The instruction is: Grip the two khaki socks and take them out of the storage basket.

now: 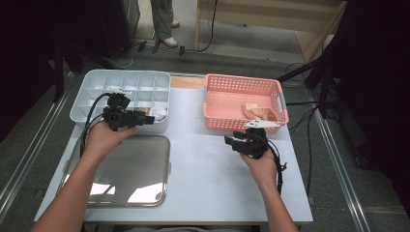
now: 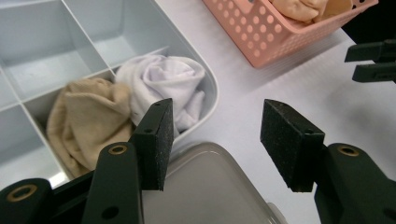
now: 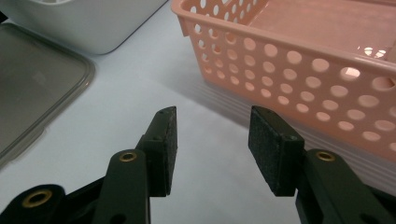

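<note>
A white divided box (image 1: 95, 77) stands at the back left of the table. Its near right corner compartment holds a rolled white cloth (image 2: 163, 81), and a beige cloth (image 2: 88, 121) fills the compartment beside it. My left gripper (image 1: 149, 119) hovers just in front of that corner, open (image 2: 217, 135), with nothing between its pads. At the back right, a pink perforated basket (image 1: 241, 78) contains beige cloths (image 1: 258, 112). My right gripper (image 1: 228, 141) sits low over the table just in front of the basket's wall (image 3: 303, 70), open (image 3: 212, 144) and empty.
A grey translucent lid (image 1: 125, 169) lies flat at the front left, below the divided box. The white tabletop (image 1: 208, 164) is bare between the hands. A person's legs (image 1: 163, 21) stand beyond the table, and cables run across the floor.
</note>
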The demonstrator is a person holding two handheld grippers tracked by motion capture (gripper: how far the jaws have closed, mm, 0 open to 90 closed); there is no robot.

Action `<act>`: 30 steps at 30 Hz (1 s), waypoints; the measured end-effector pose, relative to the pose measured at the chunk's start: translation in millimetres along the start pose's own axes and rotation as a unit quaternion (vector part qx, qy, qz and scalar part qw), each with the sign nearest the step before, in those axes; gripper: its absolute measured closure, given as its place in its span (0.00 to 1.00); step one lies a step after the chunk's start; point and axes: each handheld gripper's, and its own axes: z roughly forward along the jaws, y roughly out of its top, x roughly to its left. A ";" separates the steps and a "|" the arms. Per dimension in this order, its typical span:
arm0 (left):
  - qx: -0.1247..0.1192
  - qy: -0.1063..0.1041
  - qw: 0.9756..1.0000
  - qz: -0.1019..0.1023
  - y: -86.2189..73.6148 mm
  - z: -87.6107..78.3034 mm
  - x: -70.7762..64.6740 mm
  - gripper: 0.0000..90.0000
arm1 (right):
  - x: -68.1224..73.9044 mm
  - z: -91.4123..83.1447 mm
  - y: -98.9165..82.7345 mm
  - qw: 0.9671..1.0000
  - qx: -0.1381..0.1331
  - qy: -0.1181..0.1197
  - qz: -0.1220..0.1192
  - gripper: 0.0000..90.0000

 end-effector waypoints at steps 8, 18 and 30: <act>0.002 -0.013 1.000 0.019 -3.3 3.3 -18.4 0.50 | -8.9 -8.4 6.7 1.000 -0.009 -0.003 0.004 0.59; 0.005 -0.023 0.999 0.021 -11.9 8.6 -30.4 0.50 | -21.7 -17.2 21.9 1.000 -0.010 -0.011 0.005 0.60; 0.019 -0.028 0.999 0.033 -20.3 19.1 -40.1 0.51 | -49.1 -12.9 43.6 0.999 -0.011 -0.035 0.007 0.60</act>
